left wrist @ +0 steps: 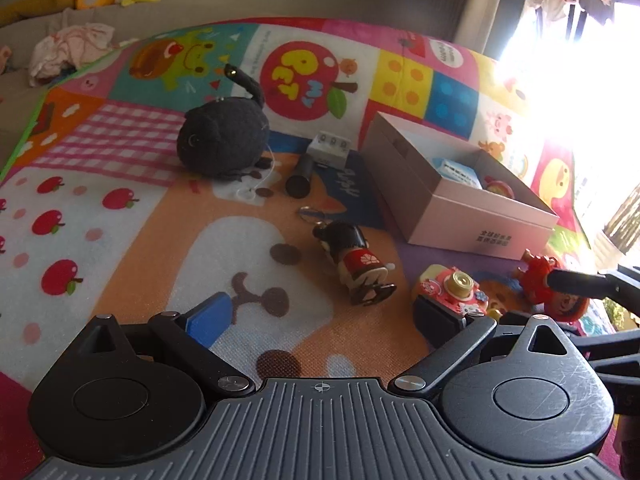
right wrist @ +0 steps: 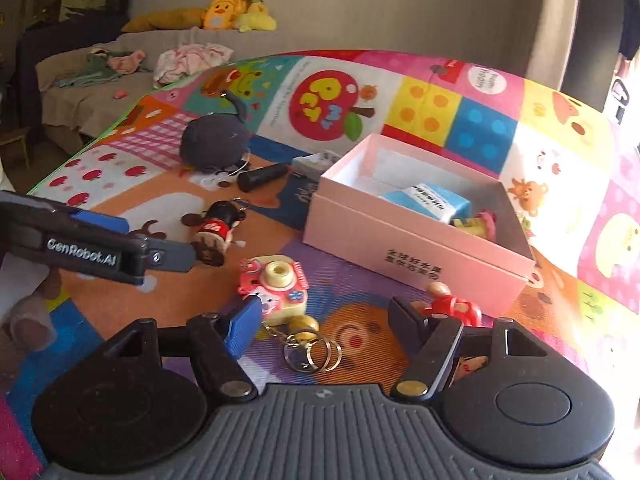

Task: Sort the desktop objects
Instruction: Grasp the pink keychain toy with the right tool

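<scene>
My left gripper (left wrist: 320,320) is open over the play mat, with only mat between its fingers. A doll keychain in red clothes (left wrist: 356,260) lies just ahead of it. My right gripper (right wrist: 326,324) is open as well. The key rings (right wrist: 312,352) of a pink and yellow toy camera (right wrist: 276,284) lie between its fingers, and the camera rests against the blue left pad. A small red figure (right wrist: 452,304) sits by the black right finger. The pink box (right wrist: 400,248) stands open behind, with a blue pack (right wrist: 428,200) and a small toy inside.
A black crochet cat (left wrist: 224,140), a black cylinder (left wrist: 300,178) and a small white box (left wrist: 330,148) lie farther back on the mat. A sofa with soft toys (right wrist: 236,8) and clothes runs behind. A finger of my left gripper (right wrist: 172,256) reaches in beside the doll.
</scene>
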Action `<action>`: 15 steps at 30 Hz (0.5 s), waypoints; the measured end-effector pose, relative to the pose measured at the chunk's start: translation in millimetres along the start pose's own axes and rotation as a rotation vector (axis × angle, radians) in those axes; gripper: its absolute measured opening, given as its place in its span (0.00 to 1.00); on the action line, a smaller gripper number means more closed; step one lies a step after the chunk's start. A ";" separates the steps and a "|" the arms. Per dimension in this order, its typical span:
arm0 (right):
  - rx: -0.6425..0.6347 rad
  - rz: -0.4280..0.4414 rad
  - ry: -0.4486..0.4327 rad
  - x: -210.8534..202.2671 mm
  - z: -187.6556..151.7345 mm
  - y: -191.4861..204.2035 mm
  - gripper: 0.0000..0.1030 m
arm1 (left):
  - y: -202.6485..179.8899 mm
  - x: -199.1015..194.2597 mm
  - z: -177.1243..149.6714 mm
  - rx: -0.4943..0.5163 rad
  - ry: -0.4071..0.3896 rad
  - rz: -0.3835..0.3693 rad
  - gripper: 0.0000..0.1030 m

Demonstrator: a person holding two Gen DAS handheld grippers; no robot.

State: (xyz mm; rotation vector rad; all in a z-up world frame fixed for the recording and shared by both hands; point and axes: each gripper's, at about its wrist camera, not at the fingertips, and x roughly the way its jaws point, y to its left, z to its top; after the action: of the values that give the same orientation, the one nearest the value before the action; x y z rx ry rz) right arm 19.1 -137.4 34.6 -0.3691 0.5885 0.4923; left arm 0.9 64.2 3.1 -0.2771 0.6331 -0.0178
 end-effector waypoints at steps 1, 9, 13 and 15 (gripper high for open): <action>-0.012 -0.004 0.010 4.8 0.0 3.6 0.68 | 2.2 0.1 0.5 -0.012 0.000 0.000 0.97; -0.110 -0.331 -0.050 22.7 3.2 -1.6 0.69 | 0.9 -0.1 -0.7 -0.002 -0.001 -0.008 0.99; 0.103 -0.081 -0.011 18.7 14.2 -20.1 0.80 | 1.4 -0.1 -0.8 -0.001 -0.002 -0.007 1.00; 0.179 -0.013 0.014 28.1 18.7 -22.4 0.80 | 1.7 -0.2 -0.7 -0.008 -0.004 -0.010 1.00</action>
State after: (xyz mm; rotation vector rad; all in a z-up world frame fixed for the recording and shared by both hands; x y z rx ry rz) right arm 59.6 -137.8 36.3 -0.2061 0.6385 0.4214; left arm 0.2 65.7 2.2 -0.2885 0.6283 -0.0245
